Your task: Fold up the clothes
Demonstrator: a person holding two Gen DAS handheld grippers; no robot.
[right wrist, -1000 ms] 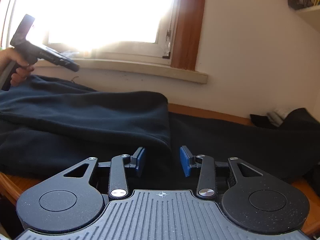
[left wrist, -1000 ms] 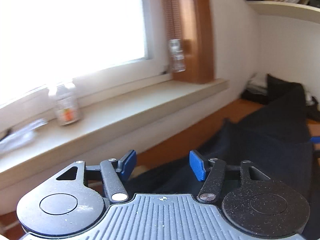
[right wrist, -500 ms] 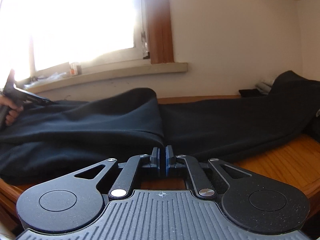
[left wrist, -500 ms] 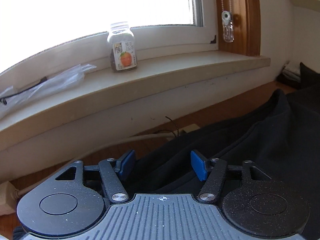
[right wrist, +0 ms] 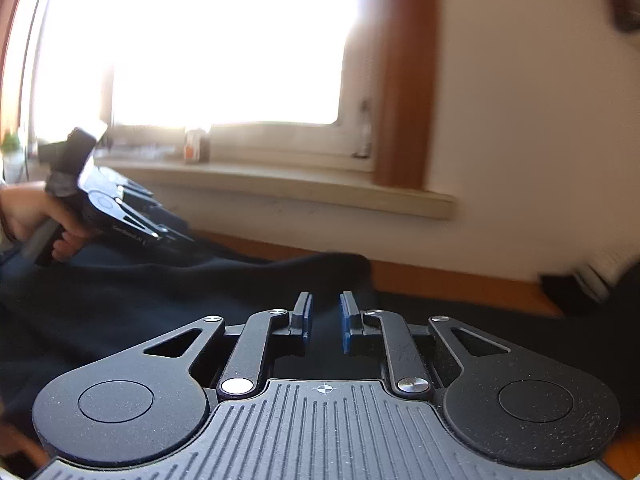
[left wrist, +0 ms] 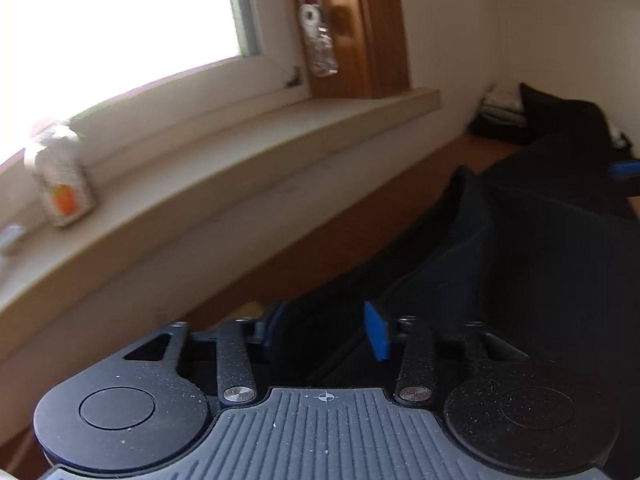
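Two handheld grippers over a dark navy fabric garment (right wrist: 168, 296) spread on a wooden table (right wrist: 448, 280).

Left gripper (left wrist: 326, 332) spread wide, cloth between its blue pads; right gripper (right wrist: 325, 320) narrowly parted over the garment. At ten o'clock, a small orange-labelled bottle (left wrist: 60, 180) stands on the windowsill (left wrist: 248, 184).

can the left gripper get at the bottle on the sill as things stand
Probably yes. The left gripper has open jaws with only dark cloth between them, apparently ungripped, and the bottle stands alone on the sill, nothing in between; it would need to swing left and up.
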